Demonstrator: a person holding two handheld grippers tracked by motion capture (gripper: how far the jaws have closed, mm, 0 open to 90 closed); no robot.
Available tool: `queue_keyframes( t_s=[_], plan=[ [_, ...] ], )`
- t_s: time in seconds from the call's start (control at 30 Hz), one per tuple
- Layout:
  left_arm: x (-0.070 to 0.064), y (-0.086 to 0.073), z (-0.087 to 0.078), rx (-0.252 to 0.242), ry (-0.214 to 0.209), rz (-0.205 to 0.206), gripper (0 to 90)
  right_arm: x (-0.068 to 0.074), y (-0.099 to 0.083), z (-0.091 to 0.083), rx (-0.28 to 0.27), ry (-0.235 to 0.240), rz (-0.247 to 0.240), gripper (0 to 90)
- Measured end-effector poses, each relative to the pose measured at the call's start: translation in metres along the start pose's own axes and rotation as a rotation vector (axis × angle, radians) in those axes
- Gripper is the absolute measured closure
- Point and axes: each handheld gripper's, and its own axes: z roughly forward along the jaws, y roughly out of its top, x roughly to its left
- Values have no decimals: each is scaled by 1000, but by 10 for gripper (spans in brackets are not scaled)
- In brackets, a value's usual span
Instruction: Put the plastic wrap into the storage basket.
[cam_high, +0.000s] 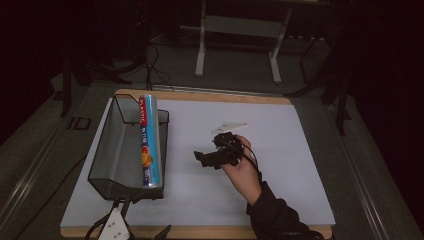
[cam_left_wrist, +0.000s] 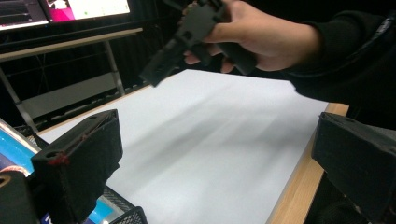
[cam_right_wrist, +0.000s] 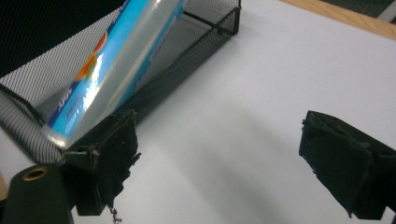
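Jaws of the right claw (cam_high: 206, 159) stand wide apart with nothing between them, held above the bare white table (cam_high: 280, 150) by the person's hand (cam_high: 243, 170). The right gripper view looks along those jaws at the roll of plastic wrap (cam_right_wrist: 112, 60), which lies ahead and slightly to their left side, resting slantwise in the black mesh basket (cam_right_wrist: 201, 42) with its near end propped on the basket's rim. In the high view the roll (cam_high: 151, 140) leans along the basket's wall on the side facing the right claw, its long axis running from the near edge of the table toward the far one, so it lies crosswise to the line of the claw's reach. The left claw (cam_high: 116, 227) sits low at the near edge of the table, just beside the near corner of the basket (cam_high: 112, 150); its own view shows its jaws parted and empty too. It looks closer to the roll's near end, while the right claw faces the roll's middle broadside, and a grasp across the tube would likely suit that approach.
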Motion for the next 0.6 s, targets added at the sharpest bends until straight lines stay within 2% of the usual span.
queue_keyframes(
  t_s=[0.2,0.37,0.6],
  plan=[
    [0,0,1,4,-5,0,28,-3,-16,-12,24,11,-16,112],
    [0,0,1,5,-5,-3,28,-5,-33,-32,-9,37,-32,112],
    [-1,0,3,8,-10,-3,28,-11,-52,-51,-36,43,-55,112]
  ],
)
